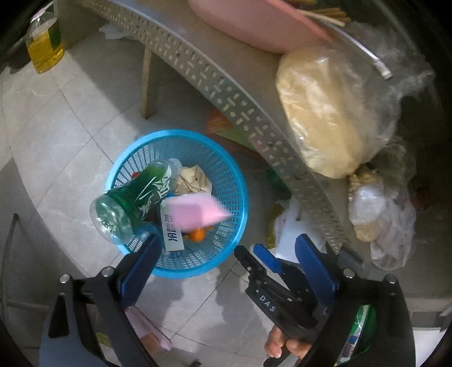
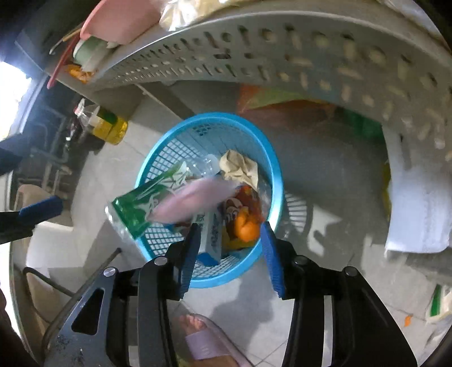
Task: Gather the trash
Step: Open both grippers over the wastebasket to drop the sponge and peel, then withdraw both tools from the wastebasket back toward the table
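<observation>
A blue plastic basket [image 1: 234, 180] stands on the tiled floor beside a grey table; it also shows in the right wrist view [image 2: 271, 158]. It holds a green-labelled bottle [image 1: 135, 197], a crumpled paper [image 1: 195, 177], a carton [image 1: 172, 234] and an orange piece [image 1: 197, 235]. A blurred pink piece [image 1: 197, 210] hangs in mid-air over the basket, also seen in the right wrist view [image 2: 192, 199]. My left gripper [image 1: 228, 254] is open and empty above the basket. My right gripper [image 2: 230, 248] is open and empty over the basket; it shows in the left wrist view [image 1: 255, 252].
The grey perforated table [image 1: 220, 93] carries a pink tray [image 1: 254, 25] and a bagged pale lump [image 1: 325, 113]. An oil bottle [image 1: 45, 42] stands on the floor at the far left. Bags [image 1: 381, 214] and wrappers lie by the table. A sandalled foot [image 2: 203, 336] is below.
</observation>
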